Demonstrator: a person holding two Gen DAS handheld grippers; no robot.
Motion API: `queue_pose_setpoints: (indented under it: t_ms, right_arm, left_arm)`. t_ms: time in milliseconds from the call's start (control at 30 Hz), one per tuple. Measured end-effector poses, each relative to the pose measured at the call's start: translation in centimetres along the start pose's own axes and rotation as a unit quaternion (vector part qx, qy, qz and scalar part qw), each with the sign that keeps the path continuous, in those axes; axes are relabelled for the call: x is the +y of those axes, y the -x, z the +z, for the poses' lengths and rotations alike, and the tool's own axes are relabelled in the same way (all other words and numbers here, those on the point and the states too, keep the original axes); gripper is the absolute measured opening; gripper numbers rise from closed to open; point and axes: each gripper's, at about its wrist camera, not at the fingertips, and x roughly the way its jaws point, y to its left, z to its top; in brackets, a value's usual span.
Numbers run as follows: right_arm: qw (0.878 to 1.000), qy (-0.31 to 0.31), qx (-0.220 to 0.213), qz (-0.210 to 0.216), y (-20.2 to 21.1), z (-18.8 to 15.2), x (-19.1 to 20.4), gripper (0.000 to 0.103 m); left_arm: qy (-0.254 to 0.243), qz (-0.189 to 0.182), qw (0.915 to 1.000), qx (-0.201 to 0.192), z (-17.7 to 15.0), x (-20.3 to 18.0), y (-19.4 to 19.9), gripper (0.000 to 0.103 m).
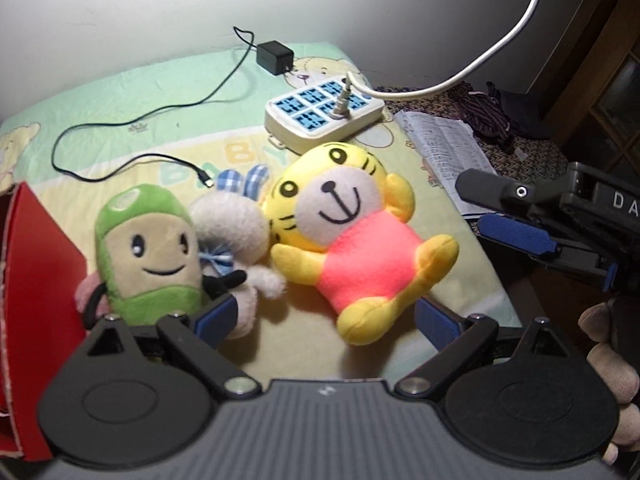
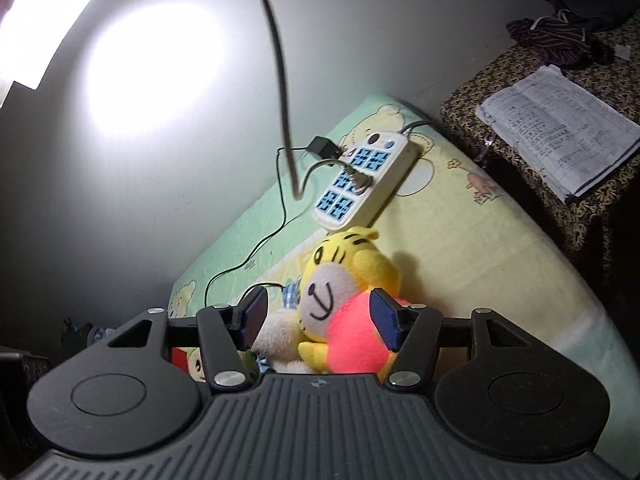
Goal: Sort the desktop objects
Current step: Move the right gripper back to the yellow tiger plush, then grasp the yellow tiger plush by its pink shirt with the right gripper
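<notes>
Three plush toys lie unsorted on the mat (image 1: 120,112): tiger (image 1: 352,232), green toy (image 1: 148,248), white toy (image 1: 236,232), all touching. Nothing looks sorted yet. Red box (image 1: 36,300) sits at left. Left gripper (image 1: 324,316) spread, empty, near the tiger's feet. Right gripper (image 2: 316,320) spread around the tiger, not clenched. Power strip (image 1: 324,114) and black cable (image 1: 120,128) clutter behind.

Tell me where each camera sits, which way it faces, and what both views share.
Left wrist: on the left gripper, looking across the bed at the green plush and tiger plush; its open fingers, the right gripper and a hand show.
Right wrist: on the right gripper, facing the wall, open fingers either side of the tiger plush.
Shared: tiger plush, power strip, notebook.
</notes>
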Motion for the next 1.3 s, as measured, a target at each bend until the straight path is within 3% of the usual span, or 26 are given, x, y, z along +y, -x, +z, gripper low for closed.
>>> queue_pose_setpoints:
  t_ms: [100, 267, 433, 767, 1000, 1300]
  right_arm:
    - [1.0, -0.021, -0.002, -0.01, -0.1, 1.2, -1.9, 0.062]
    - [0.999, -0.041, 0.03, 0.0, -2.6, 2.2, -3.9, 0.062]
    - [0.996, -0.041, 0.072, 0.033, -5.3, 2.4, -5.1, 0.062]
    - [0.987, -0.029, 0.14, 0.068, -10.1, 2.2, -6.3, 0.064]
    - [0.979, -0.068, 0.169, 0.089, -12.9, 1.4, -7.7, 0.068]
    - [0.971, -0.106, 0.18, 0.114, -12.3, 0.9, -8.2, 0.052]
  left_arm:
    - [0.017, -0.026, 0.9992, 0.023, 0.4, -0.3, -1.9, 0.096]
    - [0.04, -0.05, 0.9966, 0.051, 1.2, -0.4, -4.4, 0.096]
    - [0.041, -0.038, 0.9966, 0.061, 2.2, -0.2, -6.1, 0.096]
    - [0.077, -0.073, 0.9895, 0.097, 2.8, 1.2, -9.5, 0.096]
    - [0.089, -0.08, 0.9877, 0.101, 3.2, 2.0, -10.7, 0.097]
    - [0.082, -0.08, 0.9888, 0.095, 3.0, 1.9, -10.3, 0.093]
